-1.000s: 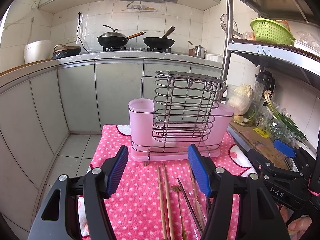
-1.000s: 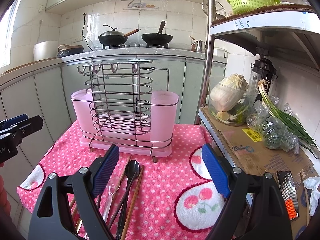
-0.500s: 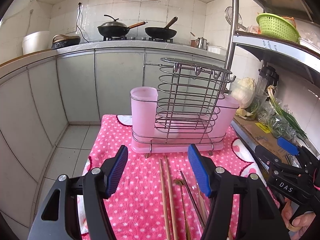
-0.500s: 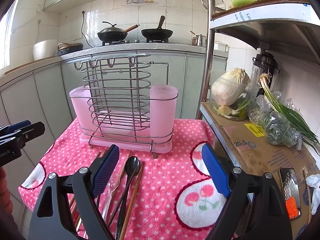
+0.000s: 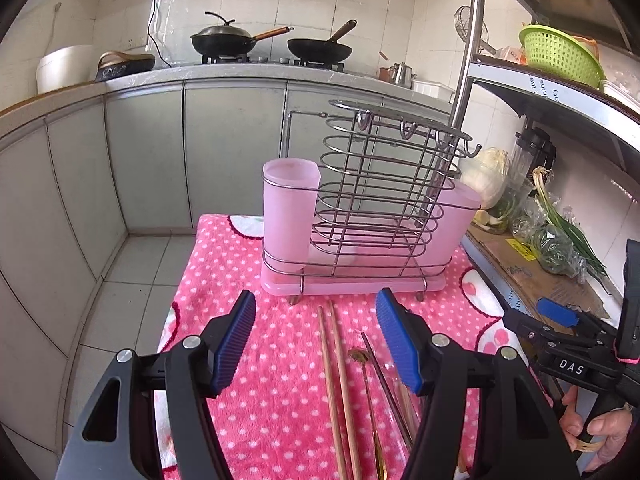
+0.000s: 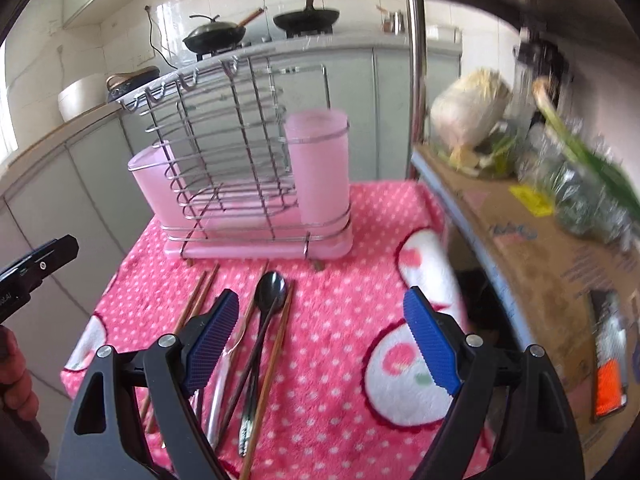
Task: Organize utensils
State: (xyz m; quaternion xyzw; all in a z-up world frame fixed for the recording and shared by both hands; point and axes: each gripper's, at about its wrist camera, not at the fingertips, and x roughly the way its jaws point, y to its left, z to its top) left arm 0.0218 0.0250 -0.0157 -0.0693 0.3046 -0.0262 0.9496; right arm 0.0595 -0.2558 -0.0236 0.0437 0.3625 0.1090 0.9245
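Compared with 0.5 s ago, my right gripper (image 6: 324, 336) has rolled and dipped toward the utensils, so its view is tilted and blurry on the shelf side, while my left gripper (image 5: 316, 344) has barely shifted. Both claws are released, blue pads spread wide, nothing between them. Sitting at the back of the pink polka-dot cloth (image 5: 224, 280) is the chrome wire utensil rack (image 5: 384, 200) with 2 frosted pink plastic cups, 1 at each end (image 6: 318, 168) (image 6: 156, 188), both looking empty from here. All the utensils lie loose on the cloth in front of the rack: a pair of light wooden chopsticks (image 5: 334, 376), a thin brass-coloured spoon (image 5: 368, 384), a black spoon (image 6: 269, 294), a clear plastic spoon (image 6: 222, 364) partly hidden behind my right claw's left pad, and more brown chopsticks (image 6: 276, 354) beside the black spoon. From the left camera I can see the right gripper (image 5: 560, 344) hovering off the cloth's right edge.
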